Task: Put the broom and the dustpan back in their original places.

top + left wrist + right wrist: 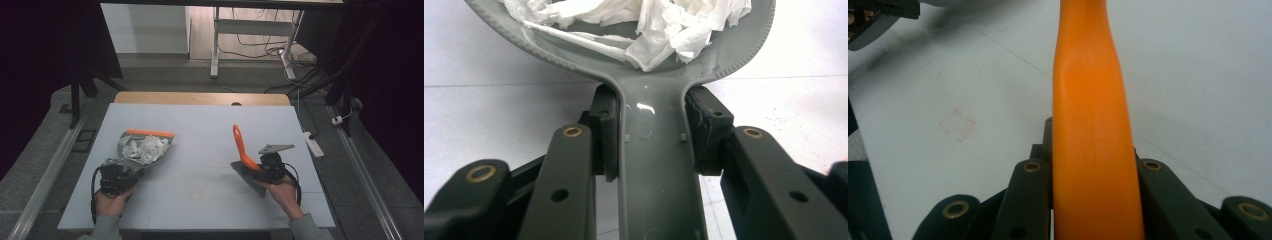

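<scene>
A pale grey table (200, 125) is filling the middle of the frame. At lower left, the left gripper (116, 176) is clamping the handle of a grey dustpan (146, 145) heaped with paper scraps (145, 148). At lower right, the right gripper (267, 167) is gripping an orange-handled brush (242, 146). Tilting the pan would likely be spilling scraps over its rim.

Paper scraps (145, 148) in dustpan (129, 155) on table (200, 125), brush (242, 147) right
</scene>
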Motion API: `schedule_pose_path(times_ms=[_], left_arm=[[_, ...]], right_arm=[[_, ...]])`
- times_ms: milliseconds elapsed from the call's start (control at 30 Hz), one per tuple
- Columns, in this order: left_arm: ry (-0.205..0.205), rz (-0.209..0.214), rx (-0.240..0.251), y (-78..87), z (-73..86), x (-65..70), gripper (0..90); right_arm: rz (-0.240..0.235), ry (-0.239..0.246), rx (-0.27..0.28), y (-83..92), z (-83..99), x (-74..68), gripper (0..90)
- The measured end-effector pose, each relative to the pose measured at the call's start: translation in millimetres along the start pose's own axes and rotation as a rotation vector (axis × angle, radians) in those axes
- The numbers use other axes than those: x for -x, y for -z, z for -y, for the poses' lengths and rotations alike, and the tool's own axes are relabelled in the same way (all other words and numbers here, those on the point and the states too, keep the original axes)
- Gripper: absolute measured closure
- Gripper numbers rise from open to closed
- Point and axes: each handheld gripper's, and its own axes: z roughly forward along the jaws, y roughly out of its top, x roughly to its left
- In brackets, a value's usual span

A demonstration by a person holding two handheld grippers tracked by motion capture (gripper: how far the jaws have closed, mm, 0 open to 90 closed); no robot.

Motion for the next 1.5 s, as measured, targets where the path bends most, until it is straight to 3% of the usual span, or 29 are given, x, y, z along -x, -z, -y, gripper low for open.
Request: schedule_pose_path(times_ms=[533,833,933,1133,1267,1500], left_arm=[[0.046,-0.036,-0.031,-17.3,-4.3,2.4,61.3],[0.05,-0.038,-0.049,-22.5,-4.6,2.1,61.1],[0.047,-0.04,-0.054,-23.3,-4.6,1.8,61.0],[0.04,-0.041,-0.059,-24.7,-4.6,2.9,60.8],[0.033,-0.043,-0.06,-25.6,-3.9,4.3,60.7],[0.027,-0.035,-0.06,-26.9,-3.3,5.8,58.8]], right_arm=[[0.007,-0.055,-0.093,-28.4,1.9,16.8,76.6],[0.014,-0.118,-0.092,-30.0,4.2,33.9,76.2],[0.02,-0.111,-0.097,-30.3,4.0,36.1,75.3],[0.054,-0.081,-0.118,-31.7,3.6,38.3,69.6],[0.085,-0.07,-0.132,-33.1,3.5,40.7,60.4],[0.096,-0.099,-0.143,-32.9,3.3,47.7,52.5]])
